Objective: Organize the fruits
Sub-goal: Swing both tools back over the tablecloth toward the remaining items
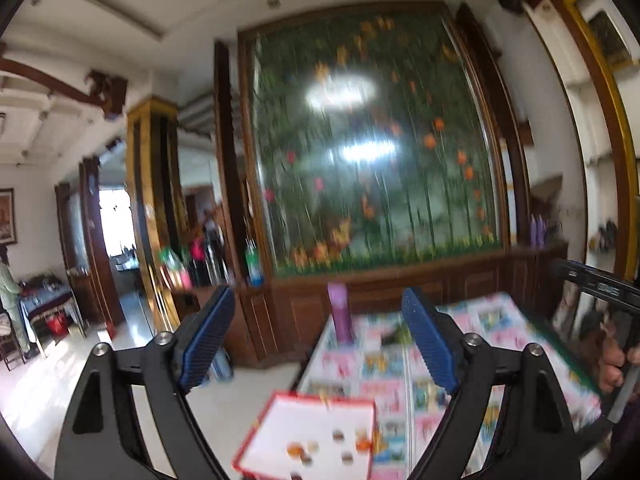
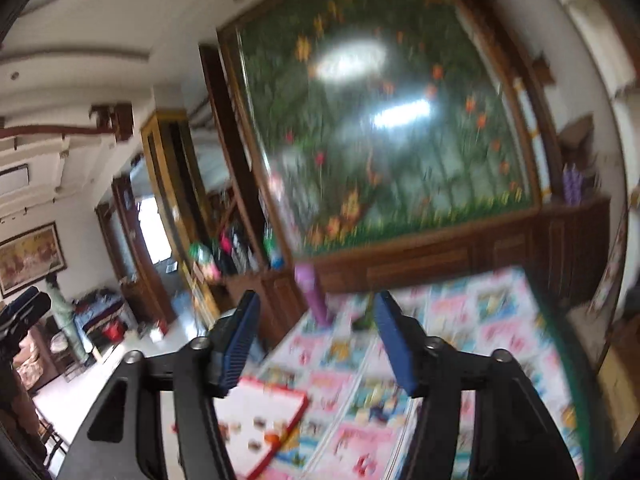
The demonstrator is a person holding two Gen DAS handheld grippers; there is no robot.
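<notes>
My left gripper jaws wide apart, empty | my right gripper spread too, nothing held | small blurred fruits lie loose in red-rimmed white tray on patterned tablecloth | purple bottle upright beyond | floral glass panel far behind.

We are seeing a purple bottle standing upright near the far edge of the table, which is wearing a bright patterned cloth. Behind, a large floral panel is catching glare above wooden cabinets.
</notes>
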